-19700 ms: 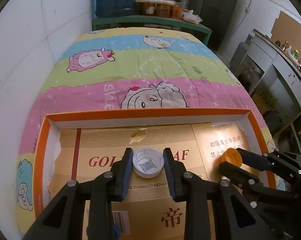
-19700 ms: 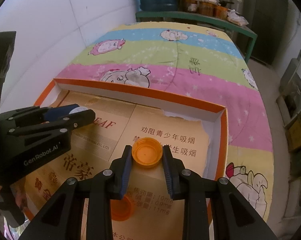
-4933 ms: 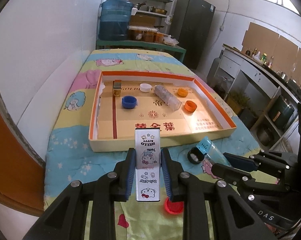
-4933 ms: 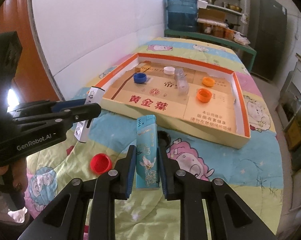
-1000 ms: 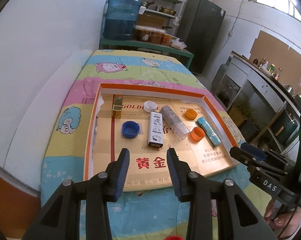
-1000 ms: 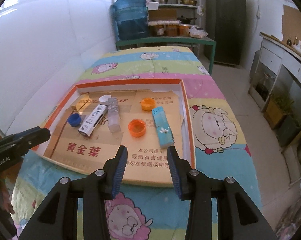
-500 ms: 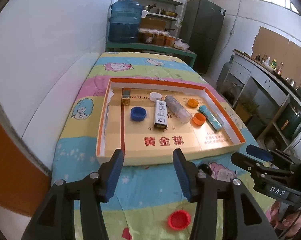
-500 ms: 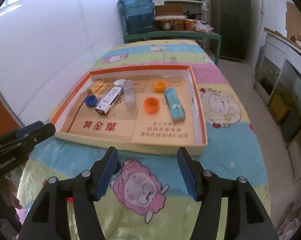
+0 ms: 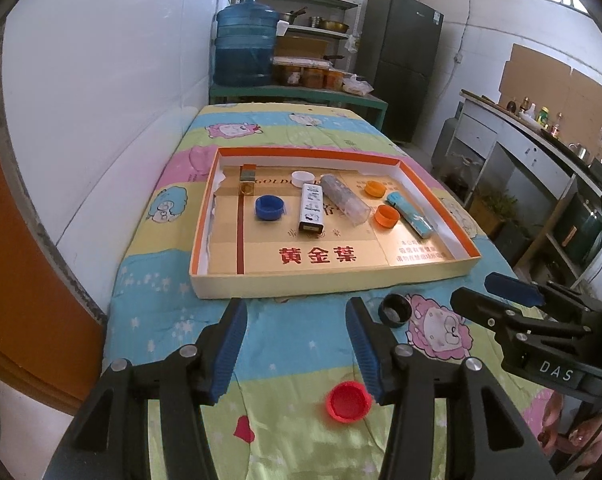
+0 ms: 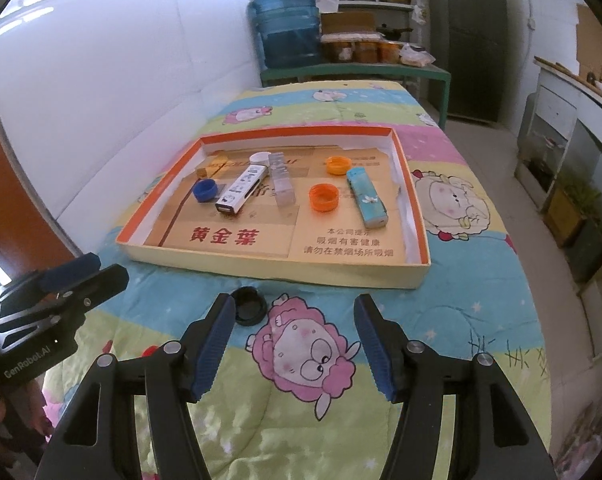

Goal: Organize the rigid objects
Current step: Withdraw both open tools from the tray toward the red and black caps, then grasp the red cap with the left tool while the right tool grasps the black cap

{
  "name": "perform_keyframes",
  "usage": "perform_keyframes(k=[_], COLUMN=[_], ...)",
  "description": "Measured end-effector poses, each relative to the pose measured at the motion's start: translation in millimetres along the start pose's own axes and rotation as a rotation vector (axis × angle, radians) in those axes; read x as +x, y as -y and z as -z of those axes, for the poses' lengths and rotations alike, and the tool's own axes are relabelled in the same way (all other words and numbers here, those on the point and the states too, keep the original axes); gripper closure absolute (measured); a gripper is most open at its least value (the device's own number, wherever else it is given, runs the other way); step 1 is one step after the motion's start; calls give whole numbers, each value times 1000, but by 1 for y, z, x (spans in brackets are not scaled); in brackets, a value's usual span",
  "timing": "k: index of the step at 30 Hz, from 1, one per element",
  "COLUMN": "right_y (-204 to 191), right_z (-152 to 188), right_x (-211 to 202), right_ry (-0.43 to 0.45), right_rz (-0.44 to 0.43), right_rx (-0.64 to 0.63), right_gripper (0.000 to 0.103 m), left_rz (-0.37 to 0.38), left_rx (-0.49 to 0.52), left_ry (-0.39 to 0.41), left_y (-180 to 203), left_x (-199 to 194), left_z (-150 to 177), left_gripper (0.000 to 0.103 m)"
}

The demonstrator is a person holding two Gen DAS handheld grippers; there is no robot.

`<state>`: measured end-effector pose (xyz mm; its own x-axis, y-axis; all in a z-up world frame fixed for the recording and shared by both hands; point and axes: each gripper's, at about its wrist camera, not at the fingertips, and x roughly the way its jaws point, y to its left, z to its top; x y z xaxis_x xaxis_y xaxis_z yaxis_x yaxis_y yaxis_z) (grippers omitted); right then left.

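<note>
Orange-rimmed cardboard tray [image 9: 437, 196] at centre frame; red cap [image 9: 348, 401] and black cap [image 9: 395, 310] lower down on pastel-striped cartoon-sheep quilt [image 9: 285, 132]; blue cap [image 9: 269, 207] inside tray.

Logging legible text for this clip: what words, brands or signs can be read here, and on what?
"黄金葉": red print on the floor of the shallow orange-rimmed cardboard tray.
"DAS": body of the black right tongs.
"GenRobot.AI": body of the black left tongs.
"GOLD...": tray floor, partly covered.
"本公司提示 吸烟有害健康": tray floor; the line below is blurred.
Print on the white rectangular box: too small.
</note>
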<state>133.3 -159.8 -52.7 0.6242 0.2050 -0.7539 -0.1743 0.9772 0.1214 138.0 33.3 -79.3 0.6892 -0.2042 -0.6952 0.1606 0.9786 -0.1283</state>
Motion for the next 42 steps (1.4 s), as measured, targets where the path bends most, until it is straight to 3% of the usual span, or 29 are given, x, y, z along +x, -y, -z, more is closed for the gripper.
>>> perform_keyframes(k=[12, 21, 39, 41, 42], right_y=[-4, -3, 0, -1, -2], right_z=[13, 21, 22, 22, 22], right_x=[-3, 0, 15, 19, 20], right_ry=[-17, -34, -71, -75, -77], right_rz=[6, 16, 20, 16, 14], right_rx=[1, 23, 26, 20, 17], right_gripper=[40, 40, 40, 40, 40], left_rz=[61, 138, 72, 69, 56], left_rx=[-5, 89, 102, 94, 88], left_ry=[-10, -65, -105, -101, -98], left_y=[-4, 22, 28, 27, 26], left_x=[-7, 2, 28, 27, 27], left_z=[22, 46, 56, 56, 56], left_gripper=[52, 52, 52, 55, 62])
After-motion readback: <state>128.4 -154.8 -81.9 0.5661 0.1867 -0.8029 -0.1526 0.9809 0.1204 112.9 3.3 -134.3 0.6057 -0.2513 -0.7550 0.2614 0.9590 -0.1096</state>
